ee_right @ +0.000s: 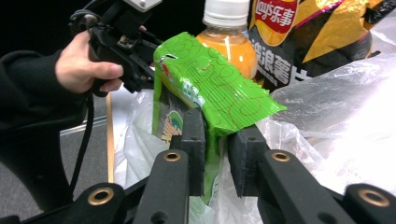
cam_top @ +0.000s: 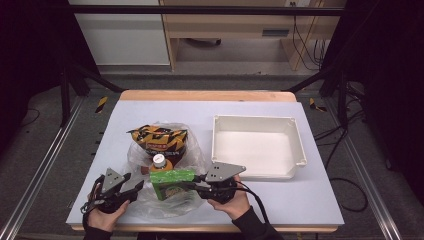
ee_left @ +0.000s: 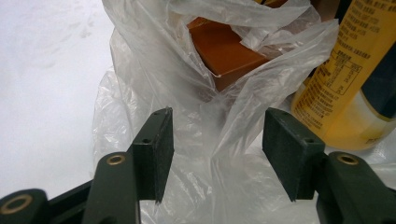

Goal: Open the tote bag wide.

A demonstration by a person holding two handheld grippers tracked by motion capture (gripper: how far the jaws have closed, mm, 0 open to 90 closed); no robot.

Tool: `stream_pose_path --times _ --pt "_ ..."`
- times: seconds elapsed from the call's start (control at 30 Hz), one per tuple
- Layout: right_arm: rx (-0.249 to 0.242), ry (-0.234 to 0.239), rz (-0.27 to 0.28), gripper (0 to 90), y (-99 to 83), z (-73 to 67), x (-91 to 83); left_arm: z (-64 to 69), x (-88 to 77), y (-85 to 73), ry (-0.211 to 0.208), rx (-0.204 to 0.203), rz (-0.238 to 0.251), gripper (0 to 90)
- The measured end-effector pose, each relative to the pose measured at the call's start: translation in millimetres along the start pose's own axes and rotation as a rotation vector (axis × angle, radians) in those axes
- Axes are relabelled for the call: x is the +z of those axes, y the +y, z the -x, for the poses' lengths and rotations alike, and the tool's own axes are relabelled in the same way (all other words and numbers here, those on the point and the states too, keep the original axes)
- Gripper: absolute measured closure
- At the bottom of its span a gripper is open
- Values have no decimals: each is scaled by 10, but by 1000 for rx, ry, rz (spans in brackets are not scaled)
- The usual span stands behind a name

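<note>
A clear plastic bag point(cam_top: 150, 202) lies open at the table's front left, with a black-and-yellow crisp bag point(cam_top: 159, 140) and an orange drink bottle point(cam_top: 159, 161) with a white cap on it. My right gripper point(ee_right: 217, 135) is shut on the lower edge of a green snack packet point(ee_right: 210, 88), held upright over the bag in front of the bottle point(ee_right: 229, 42). In the high view the right gripper point(cam_top: 197, 183) comes from the right of the packet point(cam_top: 172, 181). My left gripper point(ee_left: 217, 140) is open, with loose bag film point(ee_left: 140, 70) between its jaws; an orange-brown box point(ee_left: 224, 53) shows inside.
An empty white bin point(cam_top: 252, 119) stands on the right half of the table, just beyond my right hand. A yellow printed container point(ee_left: 345, 93) lies right of the left gripper point(cam_top: 132, 184). The table's front edge is close under both hands.
</note>
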State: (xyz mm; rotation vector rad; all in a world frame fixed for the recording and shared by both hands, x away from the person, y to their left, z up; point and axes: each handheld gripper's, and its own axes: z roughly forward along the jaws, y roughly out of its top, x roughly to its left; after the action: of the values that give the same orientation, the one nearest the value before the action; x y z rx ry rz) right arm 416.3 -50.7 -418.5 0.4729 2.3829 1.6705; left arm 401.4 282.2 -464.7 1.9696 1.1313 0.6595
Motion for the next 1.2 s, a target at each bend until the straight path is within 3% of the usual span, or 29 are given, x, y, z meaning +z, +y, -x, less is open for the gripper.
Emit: stream_pose_path --times 0.17,0.37,0.83,1.2 --pt "-31 32 13 805 3 -25 -62 1 -1 0 -1 1 0 429" --pt "-44 35 60 806 29 -28 -160 5 2 1 -1 1 0 428" --pt "-21 -21 231 806 276 61 -439 12 8 -1 0 7 0 427" --pt "-6 -66 274 808 332 92 -514 31 12 0 -7 20 -2 424"
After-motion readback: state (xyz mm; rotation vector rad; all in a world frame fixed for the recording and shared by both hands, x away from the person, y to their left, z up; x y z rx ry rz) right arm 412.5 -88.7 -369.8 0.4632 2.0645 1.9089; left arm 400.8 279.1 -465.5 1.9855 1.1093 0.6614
